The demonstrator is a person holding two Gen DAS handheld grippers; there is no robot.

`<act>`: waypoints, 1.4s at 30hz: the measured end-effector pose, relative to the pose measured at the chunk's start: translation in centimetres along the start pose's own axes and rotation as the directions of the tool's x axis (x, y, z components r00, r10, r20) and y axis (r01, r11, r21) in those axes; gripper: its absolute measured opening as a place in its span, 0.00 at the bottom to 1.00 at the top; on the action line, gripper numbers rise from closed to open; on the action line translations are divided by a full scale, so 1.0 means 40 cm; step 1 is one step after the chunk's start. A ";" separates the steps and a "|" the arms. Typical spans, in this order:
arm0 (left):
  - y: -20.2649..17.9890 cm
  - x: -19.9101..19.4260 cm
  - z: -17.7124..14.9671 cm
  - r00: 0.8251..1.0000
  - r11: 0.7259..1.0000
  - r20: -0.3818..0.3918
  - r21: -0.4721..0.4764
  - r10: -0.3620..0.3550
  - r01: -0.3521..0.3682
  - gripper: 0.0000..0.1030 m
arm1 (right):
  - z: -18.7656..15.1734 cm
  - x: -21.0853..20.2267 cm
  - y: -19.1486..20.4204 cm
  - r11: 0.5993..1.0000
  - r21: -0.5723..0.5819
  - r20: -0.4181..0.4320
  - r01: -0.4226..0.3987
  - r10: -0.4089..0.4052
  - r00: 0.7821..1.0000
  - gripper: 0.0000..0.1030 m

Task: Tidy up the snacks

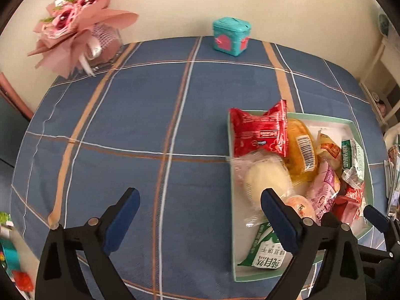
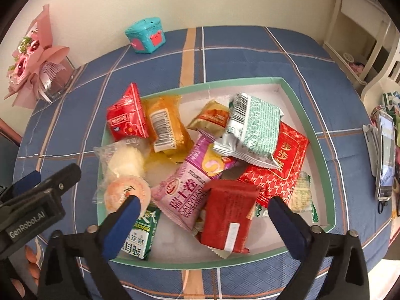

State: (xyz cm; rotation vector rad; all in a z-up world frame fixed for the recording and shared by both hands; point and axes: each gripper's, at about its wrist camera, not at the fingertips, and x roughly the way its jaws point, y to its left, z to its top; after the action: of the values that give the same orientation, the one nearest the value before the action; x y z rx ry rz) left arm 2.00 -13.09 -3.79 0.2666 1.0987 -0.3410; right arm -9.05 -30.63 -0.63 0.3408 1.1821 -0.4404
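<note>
The green-rimmed box (image 2: 310, 115) is sitting on the blue plaid surface (image 1: 140, 115), stuffed with snacks: a red packet (image 2: 228, 222) lying on top at the front, a pink Swiss roll bag (image 2: 185, 190), a silver-green pack (image 2: 252, 127) and a yellow cake (image 2: 167, 125). The right hand-held gripper (image 2: 203, 227) is hanging wide open over the red packet, holding nothing. The left hand-held gripper (image 1: 200, 217) is gaping open too, straddling the box's left edge.

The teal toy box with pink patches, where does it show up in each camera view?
Left wrist view: the teal box stands at the top centre, at the table's far edge by the wall.
Right wrist view: the teal box is at the upper left, at the same far edge.
Shared landmark: the pink bouquet, left of the box in both views.
</note>
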 end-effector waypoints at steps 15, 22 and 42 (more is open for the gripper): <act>0.065 -0.094 -0.093 0.990 0.992 0.058 -0.014 0.126 -0.125 0.95 | -0.069 -0.038 0.033 1.000 0.003 0.017 -0.002 0.002 1.000 1.00; 0.081 -0.121 -0.131 0.987 0.990 0.076 -0.011 0.144 -0.143 0.94 | -0.118 -0.071 0.032 1.000 -0.001 0.030 -0.008 0.008 1.000 1.00; 0.112 -0.124 -0.160 0.990 0.992 0.066 -0.031 0.128 -0.126 0.94 | -0.143 -0.118 0.042 1.000 0.000 0.084 0.007 -0.007 0.996 1.00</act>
State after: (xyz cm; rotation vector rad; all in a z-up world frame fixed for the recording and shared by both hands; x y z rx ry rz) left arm -3.52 -5.90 -1.90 0.2972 1.0133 -0.2199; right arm -14.31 -25.73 1.89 0.3154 1.1020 -0.4567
